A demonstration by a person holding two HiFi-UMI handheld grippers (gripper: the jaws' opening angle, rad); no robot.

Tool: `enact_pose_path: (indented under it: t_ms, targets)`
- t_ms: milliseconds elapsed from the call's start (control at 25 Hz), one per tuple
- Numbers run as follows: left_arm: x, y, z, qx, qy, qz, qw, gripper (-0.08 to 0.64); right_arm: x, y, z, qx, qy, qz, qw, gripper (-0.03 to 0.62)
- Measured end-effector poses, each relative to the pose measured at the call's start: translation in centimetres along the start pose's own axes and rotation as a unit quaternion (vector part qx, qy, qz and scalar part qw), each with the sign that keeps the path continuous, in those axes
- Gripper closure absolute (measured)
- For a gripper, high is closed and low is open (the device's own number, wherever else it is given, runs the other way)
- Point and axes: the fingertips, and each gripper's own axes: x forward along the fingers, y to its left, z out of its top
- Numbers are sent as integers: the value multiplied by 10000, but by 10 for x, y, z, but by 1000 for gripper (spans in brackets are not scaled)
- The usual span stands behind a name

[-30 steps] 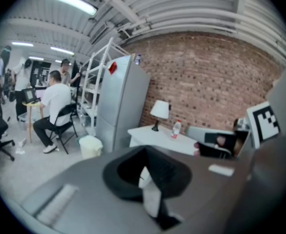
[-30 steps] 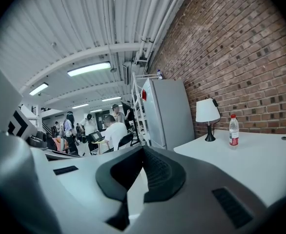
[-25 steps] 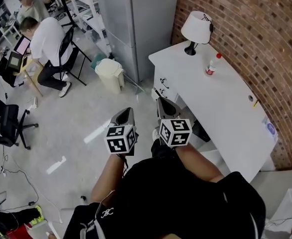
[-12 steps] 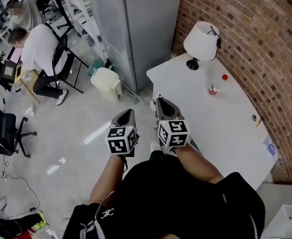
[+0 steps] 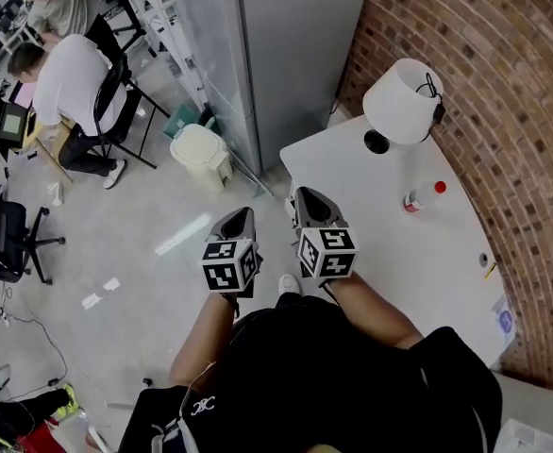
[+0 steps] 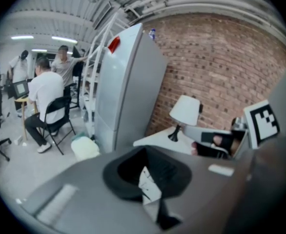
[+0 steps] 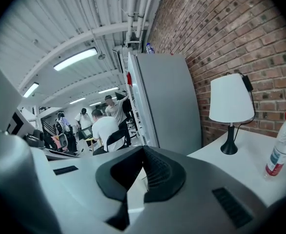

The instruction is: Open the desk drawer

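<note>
The white desk (image 5: 352, 187) stands against the brick wall at the right, seen from above, and its drawer fronts are hidden under the top. On it are a white lamp (image 5: 404, 102) and a clear bottle with a red cap (image 5: 423, 198). My left gripper (image 5: 242, 213) hangs over the floor left of the desk, jaws shut and empty. My right gripper (image 5: 307, 196) is level with the desk's near left edge, also shut on nothing. The left gripper view shows the desk (image 6: 153, 139) and lamp (image 6: 184, 111) ahead. The right gripper view shows the lamp (image 7: 231, 101) and bottle (image 7: 278, 152).
A tall grey cabinet (image 5: 286, 55) stands beyond the desk's far corner, with a cream bin (image 5: 206, 154) at its foot. People sit at a table at the far left (image 5: 64, 83). A black office chair (image 5: 12, 239) is at the left edge. The brick wall (image 5: 503, 83) closes the right side.
The whole view has advanced toward the desk and cabinet. The lamp and bottle have slid down and right, the drawer handles have dropped out of sight, and both grippers have stayed shut.
</note>
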Motion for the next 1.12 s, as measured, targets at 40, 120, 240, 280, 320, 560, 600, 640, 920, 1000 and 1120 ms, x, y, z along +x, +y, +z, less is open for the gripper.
enact_pose_path:
  t_ms: [40,120,240,280,320,560,600,640,920,1000,1120]
  targets:
    - [3,4,-1,-79,9,64,9999,561,7,-1,-3,48,82,68,9999,594]
    - [8,16,-4,-253,3,212,9995,561,22,-2,-8,80,230,164,9996,594]
    - [15,30,-13,-422,131,310,9985,561,38,1,-16,108,416,230,9988,594]
    - [18,35,-17,-463,191,310,9983,561,43,4,-20,107,481,237,9985,594]
    - [20,39,-20,-504,243,297,9980,561,48,6,-25,92,546,230,9982,594]
    - [40,66,-34,-648,473,31,9968,561,68,14,-50,-74,847,-38,9964,594]
    - [46,73,-36,-654,516,-38,9965,560,71,14,-55,-91,896,-95,9959,594]
    - [51,78,-38,-670,565,-137,9961,561,75,15,-60,-104,952,-153,9953,594]
    - [103,110,-67,-1216,721,-1006,9848,560,104,15,-102,-376,1262,-455,9902,594]
    - [119,112,-89,-1322,868,-1132,9809,561,109,11,-120,-445,1361,-558,9881,594]
    - [147,116,-129,-1411,1084,-1313,9752,561,121,3,-156,-428,1537,-705,9847,594]
